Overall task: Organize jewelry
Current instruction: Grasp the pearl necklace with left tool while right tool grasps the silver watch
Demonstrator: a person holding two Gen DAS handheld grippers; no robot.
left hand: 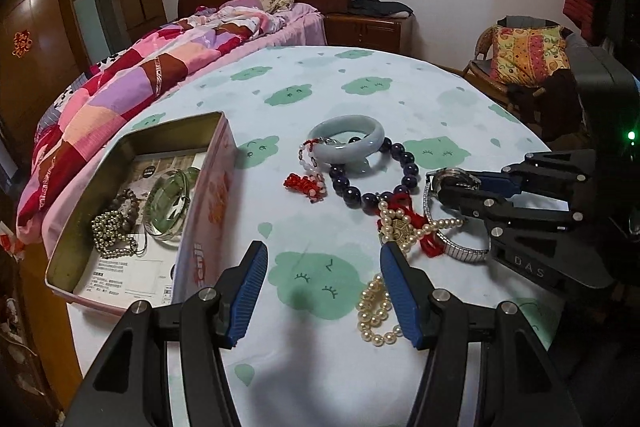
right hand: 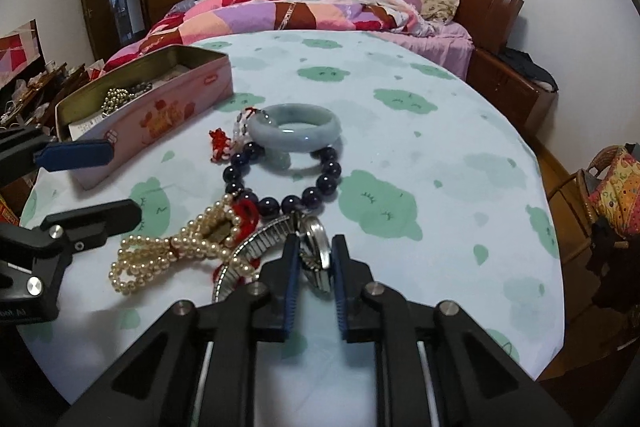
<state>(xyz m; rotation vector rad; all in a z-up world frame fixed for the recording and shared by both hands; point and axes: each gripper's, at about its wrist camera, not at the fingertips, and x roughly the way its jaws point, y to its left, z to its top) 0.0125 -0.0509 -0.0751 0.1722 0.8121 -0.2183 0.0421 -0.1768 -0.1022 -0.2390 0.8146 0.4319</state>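
A round table (left hand: 360, 75) in a pale cloth printed with green clouds carries everything. On its left side sits an open pink tin (left hand: 208, 211), and inside lie a clear glass bangle (left hand: 170, 207), a brass-bead strand (left hand: 110, 231) and a brownish bead bracelet (left hand: 128, 199) on printed paper.

The left gripper (left hand: 322, 267) hovers low over the near part of the cloth, its blue-padded jaws spread wide with nothing between them; the right pad sits just beside the pearls. The right gripper (right hand: 314, 255) comes in from the right side of the table, its jaws drawn in close on either side of the watch (right hand: 316, 243) at the case. Whether the pads actually press on it cannot be told; the metal stretch band (left hand: 456, 247) trails on the cloth.

The rest of the jewelry lies in a loose heap mid-table. A pale jade bangle (left hand: 348, 139) rests partly on a ring of dark purple beads (left hand: 400, 163). A pearl strand (left hand: 380, 303) runs from the near edge up into a red cord with a brass charm (left hand: 400, 227), tangled against the watch band. Left of the purple beads lies a small red knotted charm (left hand: 306, 185) with a few clear beads
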